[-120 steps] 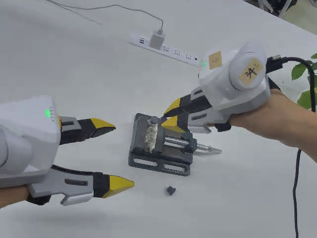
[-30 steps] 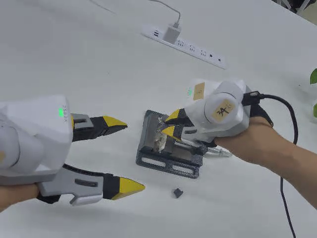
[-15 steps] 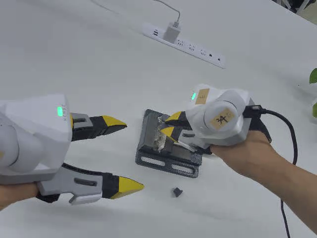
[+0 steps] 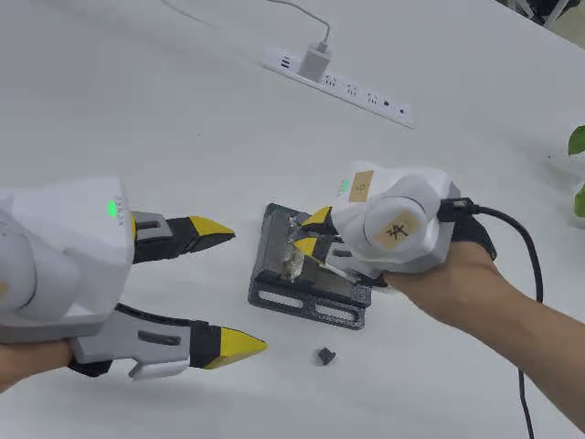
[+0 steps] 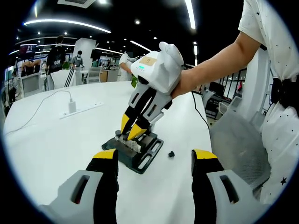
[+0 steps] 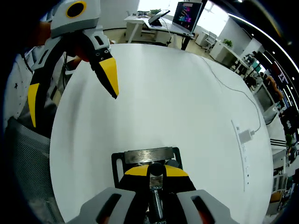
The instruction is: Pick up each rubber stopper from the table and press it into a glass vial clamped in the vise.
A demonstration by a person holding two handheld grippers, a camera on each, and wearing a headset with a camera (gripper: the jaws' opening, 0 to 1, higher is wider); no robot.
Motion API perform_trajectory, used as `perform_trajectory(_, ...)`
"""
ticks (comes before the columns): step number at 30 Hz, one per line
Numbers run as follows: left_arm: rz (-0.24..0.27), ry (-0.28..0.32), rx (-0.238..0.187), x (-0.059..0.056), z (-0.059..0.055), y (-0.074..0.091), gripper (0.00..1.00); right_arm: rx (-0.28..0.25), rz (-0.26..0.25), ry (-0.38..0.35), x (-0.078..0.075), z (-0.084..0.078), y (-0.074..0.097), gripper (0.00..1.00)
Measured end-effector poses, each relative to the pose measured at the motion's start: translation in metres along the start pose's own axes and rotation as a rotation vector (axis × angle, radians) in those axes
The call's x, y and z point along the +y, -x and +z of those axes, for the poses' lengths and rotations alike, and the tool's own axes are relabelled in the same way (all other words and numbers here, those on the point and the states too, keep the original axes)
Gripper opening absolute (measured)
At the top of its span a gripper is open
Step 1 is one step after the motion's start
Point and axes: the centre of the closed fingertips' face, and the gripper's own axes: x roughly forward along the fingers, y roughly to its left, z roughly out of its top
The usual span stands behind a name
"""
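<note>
Right hand-held gripper [image 4: 311, 231] pinches stopper [image 6: 156, 169] down at vise [image 4: 306, 298]; left hand-held gripper [image 4: 243, 289] hovers spread.

Open-plan office/lab: big white table [image 4: 137, 110], power strip [image 4: 343, 84] near far edge, desks [image 6: 149, 21] with monitors [image 6: 187, 10], ceiling strip lights [image 5: 65, 23], people [image 5: 57, 49] standing behind.

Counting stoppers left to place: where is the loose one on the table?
In the head view the loose stopper lies on the table just below the vise's near edge. In the left gripper view it sits right of the vise.
</note>
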Motion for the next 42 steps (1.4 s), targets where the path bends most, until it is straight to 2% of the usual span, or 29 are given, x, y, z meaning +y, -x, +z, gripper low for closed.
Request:
perform_trajectory(4, 0.005, 0.004, -0.002, 0.000, 0.001, 0.001, 0.62, -0.001, -0.016, 0.044, 0.002, -0.001, -0.001, 0.06)
perform_trajectory(8, 0.006, 0.001, 0.003, 0.000, -0.001, 0.002, 0.62, -0.001, -0.022, 0.053, 0.000, 0.001, -0.001, 0.07)
perform_trajectory(17, 0.008, 0.004, 0.002, 0.001, 0.000, 0.002, 0.62, -0.031, -0.004, -0.003, -0.001, 0.006, 0.003, 0.07)
perform_trajectory(24, 0.007, 0.005, 0.003, 0.002, -0.001, 0.002, 0.62, -0.061, -0.013, -0.011, -0.010, 0.013, 0.017, 0.03)
perform_trajectory(28, 0.006, 0.006, 0.001, 0.002, 0.000, 0.002, 0.62, -0.058, 0.017, -0.028, -0.014, 0.006, 0.021, 0.00)
perform_trajectory(33, 0.005, 0.007, -0.001, 0.002, 0.000, 0.001, 0.62, -0.050, 0.080, -0.048, -0.008, 0.001, 0.020, 0.00)
perform_trajectory(42, -0.001, 0.004, 0.008, 0.002, -0.003, 0.001, 0.65, -0.049, 0.122, -0.055, -0.003, 0.003, 0.013, 0.00)
